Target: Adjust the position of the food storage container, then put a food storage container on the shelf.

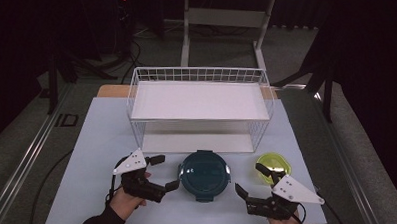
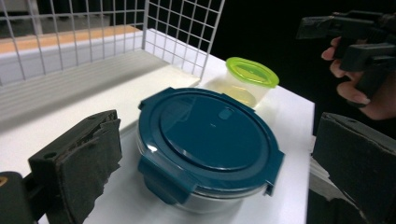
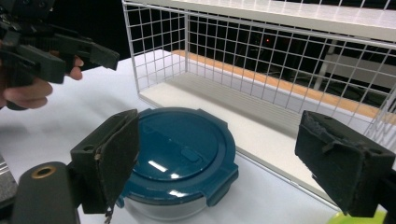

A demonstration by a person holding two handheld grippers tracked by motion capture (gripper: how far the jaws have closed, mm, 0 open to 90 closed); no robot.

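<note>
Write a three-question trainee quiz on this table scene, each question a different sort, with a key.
1. True or false: the blue container sits on the rack's upper shelf.
2. Which thing lies nearest the right gripper? A) the green tub B) a red mug C) a metal spoon
3. Fill in: in the left gripper view, the left gripper has its jaws ____, with nothing between the pads.

Key
1. False: it stands on the table, in front of the rack.
2. A.
3. Open.
</note>
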